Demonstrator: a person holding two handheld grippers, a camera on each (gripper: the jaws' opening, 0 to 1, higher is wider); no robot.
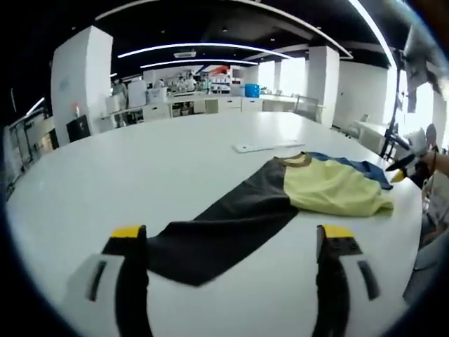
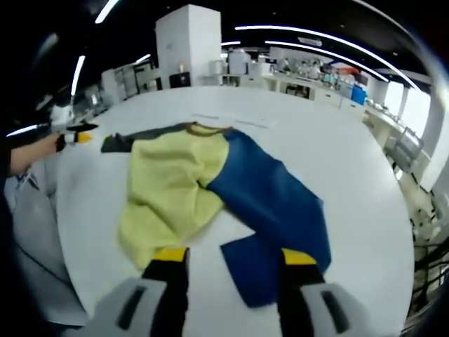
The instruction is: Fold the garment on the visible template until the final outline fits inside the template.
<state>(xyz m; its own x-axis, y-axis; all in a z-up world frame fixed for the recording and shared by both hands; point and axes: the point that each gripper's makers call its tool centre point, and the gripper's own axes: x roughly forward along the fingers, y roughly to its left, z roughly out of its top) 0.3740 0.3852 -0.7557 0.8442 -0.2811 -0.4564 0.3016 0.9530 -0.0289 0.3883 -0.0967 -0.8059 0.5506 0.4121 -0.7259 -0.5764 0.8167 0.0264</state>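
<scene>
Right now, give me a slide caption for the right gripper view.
Open right claw poised over the blue sleeve of a yellow, blue and dark shirt spread on a white table.

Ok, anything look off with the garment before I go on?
Yes: the yellow, blue and black shirt lies bunched and askew on the white table, yellow body rumpled, black sleeve stretched out flat, blue sleeve folded over at its end.

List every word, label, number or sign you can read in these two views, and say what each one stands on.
None can be read.
The garment carries no visible print in either view.
The flat white object on the table shows no readable marks.
Anything on the far counters is too small and blurred to read.
</scene>
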